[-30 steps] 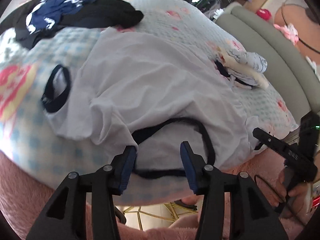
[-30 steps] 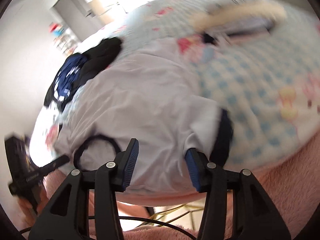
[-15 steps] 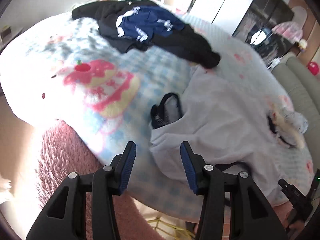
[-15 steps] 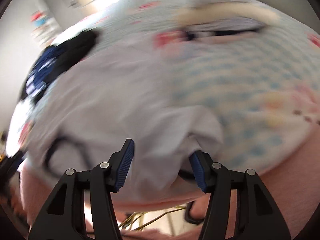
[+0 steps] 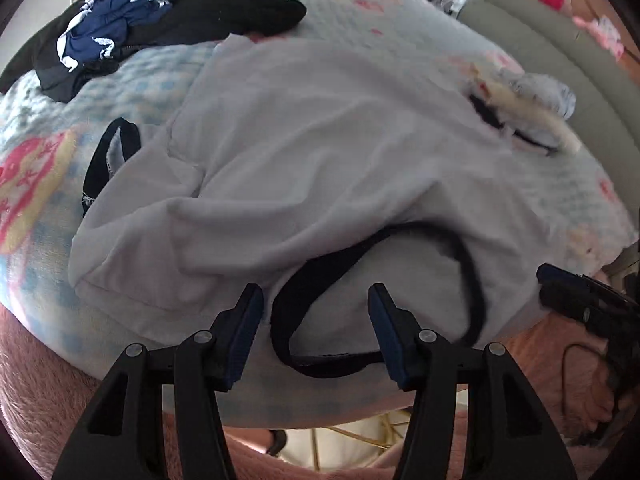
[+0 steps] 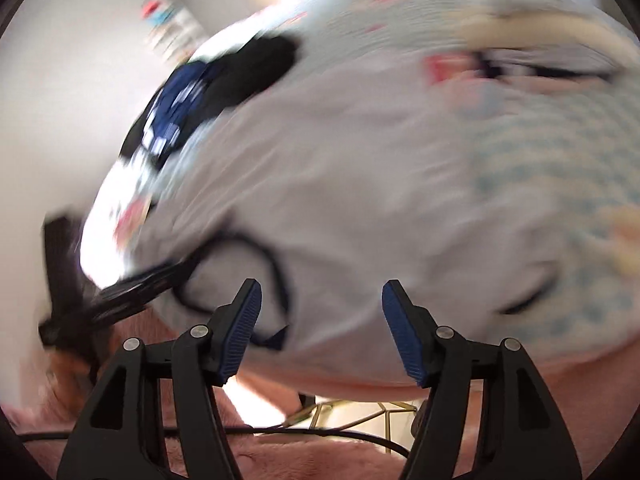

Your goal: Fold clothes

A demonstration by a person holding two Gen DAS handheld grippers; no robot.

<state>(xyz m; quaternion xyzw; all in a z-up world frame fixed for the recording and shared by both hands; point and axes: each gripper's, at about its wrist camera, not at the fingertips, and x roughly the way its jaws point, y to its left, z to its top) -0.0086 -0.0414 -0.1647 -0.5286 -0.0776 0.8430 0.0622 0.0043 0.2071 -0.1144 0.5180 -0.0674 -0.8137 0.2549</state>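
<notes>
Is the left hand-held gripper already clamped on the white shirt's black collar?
No, the left hand-held gripper is open, its blue pads standing either side of the black collar of the white shirt without pressing it.

You are facing a bed (image 5: 420, 24) under a pale blue checked cover with pink and yellow cartoon prints. A white shirt (image 5: 304, 152) with black trim lies spread and rumpled across its middle, its collar at the near edge. At the far left sits a heap of black and navy clothes (image 5: 168, 20), just touching the shirt's far corner. To the right, beside the shirt, lies a small pile of pale clothes (image 5: 536, 96).
</notes>
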